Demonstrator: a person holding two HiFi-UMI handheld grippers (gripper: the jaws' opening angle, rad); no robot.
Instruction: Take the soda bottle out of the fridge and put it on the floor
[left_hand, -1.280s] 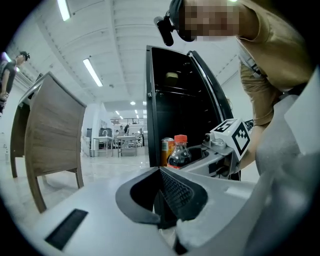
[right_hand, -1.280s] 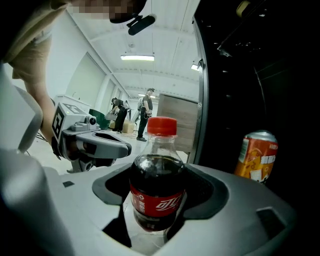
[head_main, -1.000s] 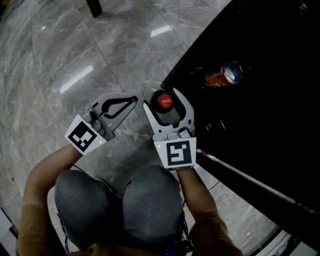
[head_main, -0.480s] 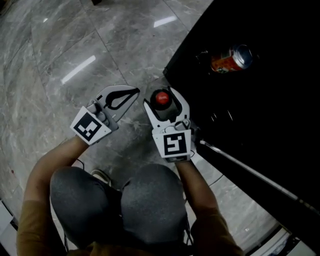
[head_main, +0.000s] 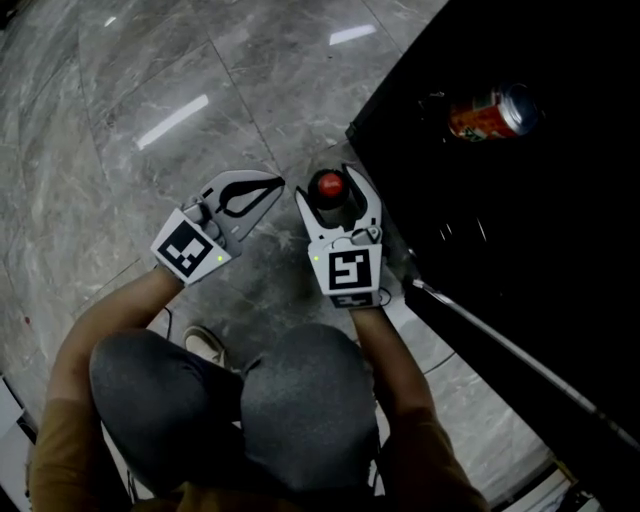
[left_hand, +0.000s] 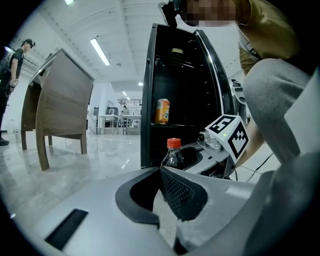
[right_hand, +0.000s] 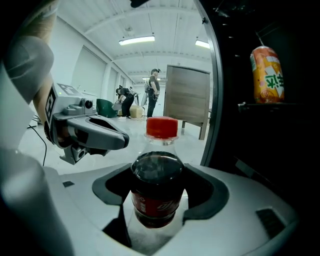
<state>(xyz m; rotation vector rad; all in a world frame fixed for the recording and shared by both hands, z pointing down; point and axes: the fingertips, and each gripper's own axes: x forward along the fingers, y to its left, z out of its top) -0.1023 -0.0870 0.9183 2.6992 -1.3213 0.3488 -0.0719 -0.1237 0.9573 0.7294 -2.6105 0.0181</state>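
The soda bottle (head_main: 328, 188) has a red cap. The floor (head_main: 130, 150) is veined grey; the two o'clock can (head_main: 490, 112) is orange.

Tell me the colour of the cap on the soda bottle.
Red: the cap shows best in the right gripper view.

Dim head view: light streaks (head_main: 172, 122) glare on the glossy floor (head_main: 90, 210), the fridge (head_main: 540, 240) interior is black. Both gripper views are bright, curved at their edges.

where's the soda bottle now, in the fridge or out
Out. The right claw holds the bottle upright over the floor, beside the open fridge; a can sits on its shelf.
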